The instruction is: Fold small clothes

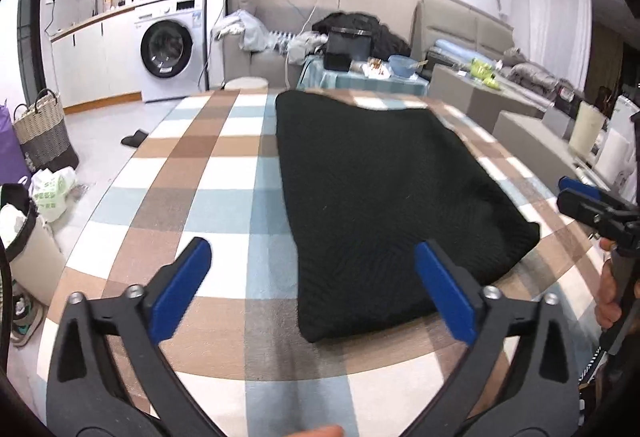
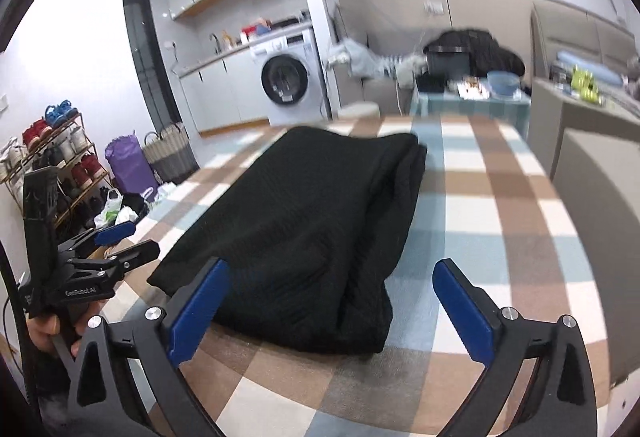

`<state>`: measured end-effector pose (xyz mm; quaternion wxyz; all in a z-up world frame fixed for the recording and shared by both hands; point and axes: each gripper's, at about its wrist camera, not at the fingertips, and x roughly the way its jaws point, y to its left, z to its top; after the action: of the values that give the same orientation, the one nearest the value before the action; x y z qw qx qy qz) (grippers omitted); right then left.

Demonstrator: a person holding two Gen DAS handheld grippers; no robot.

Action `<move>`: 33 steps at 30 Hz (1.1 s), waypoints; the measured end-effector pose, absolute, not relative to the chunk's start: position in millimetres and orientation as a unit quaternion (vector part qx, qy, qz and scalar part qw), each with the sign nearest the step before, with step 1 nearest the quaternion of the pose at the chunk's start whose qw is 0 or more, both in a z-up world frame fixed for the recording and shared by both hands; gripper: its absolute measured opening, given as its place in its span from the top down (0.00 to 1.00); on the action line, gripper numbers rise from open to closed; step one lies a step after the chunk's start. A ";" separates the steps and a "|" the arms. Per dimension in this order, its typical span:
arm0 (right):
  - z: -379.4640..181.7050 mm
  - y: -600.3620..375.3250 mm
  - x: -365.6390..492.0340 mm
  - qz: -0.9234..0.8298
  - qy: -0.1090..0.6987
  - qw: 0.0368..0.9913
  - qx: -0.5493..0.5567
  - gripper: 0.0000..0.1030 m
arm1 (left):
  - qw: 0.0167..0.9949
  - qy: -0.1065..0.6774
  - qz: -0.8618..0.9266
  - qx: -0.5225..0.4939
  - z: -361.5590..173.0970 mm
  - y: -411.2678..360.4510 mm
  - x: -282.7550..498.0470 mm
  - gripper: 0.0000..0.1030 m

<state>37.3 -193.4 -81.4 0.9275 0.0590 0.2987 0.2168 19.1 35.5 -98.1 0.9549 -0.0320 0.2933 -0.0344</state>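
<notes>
A black knitted garment (image 1: 380, 197) lies folded into a thick rectangle on the checked tablecloth (image 1: 200, 165). My left gripper (image 1: 312, 249) hovers above its near left corner, jaws wide open and empty. The right gripper (image 1: 580, 193) shows at the right edge, held by a hand. In the right wrist view the same garment (image 2: 312, 217) lies ahead and to the left on the cloth (image 2: 500, 197). My right gripper (image 2: 332, 267) stands open over the garment's near right end with nothing between its blue pads. The left gripper (image 2: 120, 237) is at the garment's left side, open.
A washing machine (image 1: 168, 49) and woven basket (image 1: 44, 129) stand on the floor to the left, with a bin (image 1: 20, 237) nearer. A shoe rack (image 2: 52, 157) lines the wall. Beyond the table are a side table with a blue bowl (image 1: 402, 64) and a sofa.
</notes>
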 end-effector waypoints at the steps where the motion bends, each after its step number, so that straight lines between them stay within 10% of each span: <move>1: -81.0 -193.8 35.7 0.215 0.297 0.929 0.056 0.00 | 0.957 0.285 -0.037 -0.032 -96.6 34.5 16.0 0.01; 33: -83.2 -191.1 12.4 0.241 0.202 0.948 0.046 0.00 | 0.968 0.240 -0.071 -0.028 -99.9 31.1 4.3 0.01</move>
<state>12.4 -191.1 -83.2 0.9482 0.0462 0.2019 0.2409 4.3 31.1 -99.9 0.9678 -0.0279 0.2397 -0.0712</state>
